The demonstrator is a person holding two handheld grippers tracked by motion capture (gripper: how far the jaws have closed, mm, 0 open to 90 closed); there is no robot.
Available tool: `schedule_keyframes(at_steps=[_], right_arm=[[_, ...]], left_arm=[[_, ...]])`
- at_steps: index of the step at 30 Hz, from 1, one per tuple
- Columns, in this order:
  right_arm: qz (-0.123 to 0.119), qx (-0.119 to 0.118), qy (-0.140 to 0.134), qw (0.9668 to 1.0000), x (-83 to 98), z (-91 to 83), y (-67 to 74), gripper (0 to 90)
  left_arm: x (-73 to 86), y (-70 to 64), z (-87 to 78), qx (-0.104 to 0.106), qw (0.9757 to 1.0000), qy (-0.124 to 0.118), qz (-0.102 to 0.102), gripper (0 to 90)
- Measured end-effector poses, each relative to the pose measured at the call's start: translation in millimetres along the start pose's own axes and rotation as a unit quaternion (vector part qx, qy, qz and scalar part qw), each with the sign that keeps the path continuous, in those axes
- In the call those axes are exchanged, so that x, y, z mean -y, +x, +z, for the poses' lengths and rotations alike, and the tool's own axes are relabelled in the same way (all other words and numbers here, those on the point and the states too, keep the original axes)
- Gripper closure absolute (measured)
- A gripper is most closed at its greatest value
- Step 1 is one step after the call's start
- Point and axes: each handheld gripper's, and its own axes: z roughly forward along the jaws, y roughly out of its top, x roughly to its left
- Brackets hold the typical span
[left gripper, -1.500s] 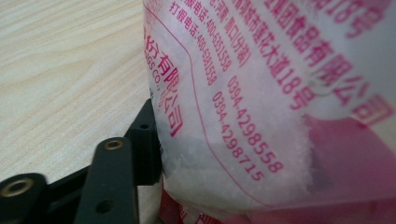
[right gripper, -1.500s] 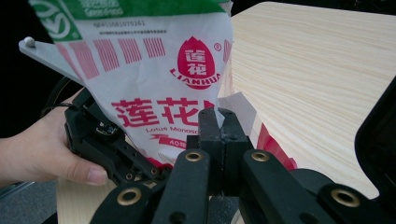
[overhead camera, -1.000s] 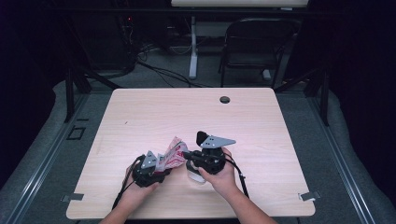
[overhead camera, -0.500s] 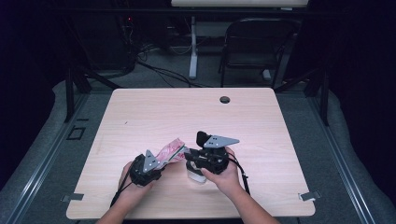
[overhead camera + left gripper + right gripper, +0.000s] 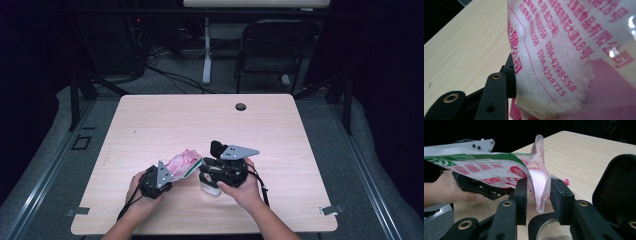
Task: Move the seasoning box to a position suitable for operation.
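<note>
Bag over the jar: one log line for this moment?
left gripper: shut on bag | right gripper: jaws just opened, bag edge between pads, not pressed | jar: below bag mouth | table

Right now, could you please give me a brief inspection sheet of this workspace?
Surface: light wooden table, grommet hole near far edge.
Job's things: red-printed plastic bag of white grains; glass jar below its corner.
Clutter: nothing seen.
Grippers: left gripper shut on the bag; right gripper just been opening, bag corner loose between its jaws.
Cables: gripper cable trails off right hand.
Surroundings: dark room, chair behind table.
</note>
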Motion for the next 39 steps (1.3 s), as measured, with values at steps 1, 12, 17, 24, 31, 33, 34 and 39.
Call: schedule_keyframes(at_steps=[1,12,17,24,31,33,34,39], right_arm=[[-0.003,0.001,0.002,1.0,-0.6,-1.2,0.0,67.1],[-0.01,0.001,-0.008,0.9999,-3.4,-7.5,4.9,65.9],[-0.023,-0.005,-0.01,0.9997,-6.1,-9.5,11.1,65.8],[-0.039,-0.006,-0.004,0.9992,-6.3,-9.3,14.6,64.5],[-0.054,0.0,-0.002,0.9985,-6.6,-9.0,16.4,59.7],[-0.056,0.003,-0.003,0.9984,-6.8,-9.8,16.3,58.6],[-0.057,0.003,-0.003,0.9984,-6.9,-9.7,16.0,57.9],[-0.062,0.002,0.005,0.9981,-6.4,-7.9,14.7,56.4]], left_arm=[[-0.2,-0.2,0.2,-0.002,1.0,0.001,0.002,59.8],[-3.5,-2.2,-0.2,-0.022,0.9994,0.006,0.027,59.9],[-4.3,-2.4,0.0,-0.024,0.9991,0.005,0.033,59.9],[-5.6,-3.0,0.7,-0.024,0.9988,0.005,0.043,60.0],[-7.9,-4.0,0.4,-0.017,0.9983,0.001,0.056,60.1],[-7.9,-4.9,0.2,-0.017,0.9982,-0.001,0.057,60.1],[-8.0,-5.1,0.1,-0.018,0.9981,-0.001,0.058,60.1],[-7.5,-5.5,0.7,-0.022,0.9974,0.002,0.068,60.2]])
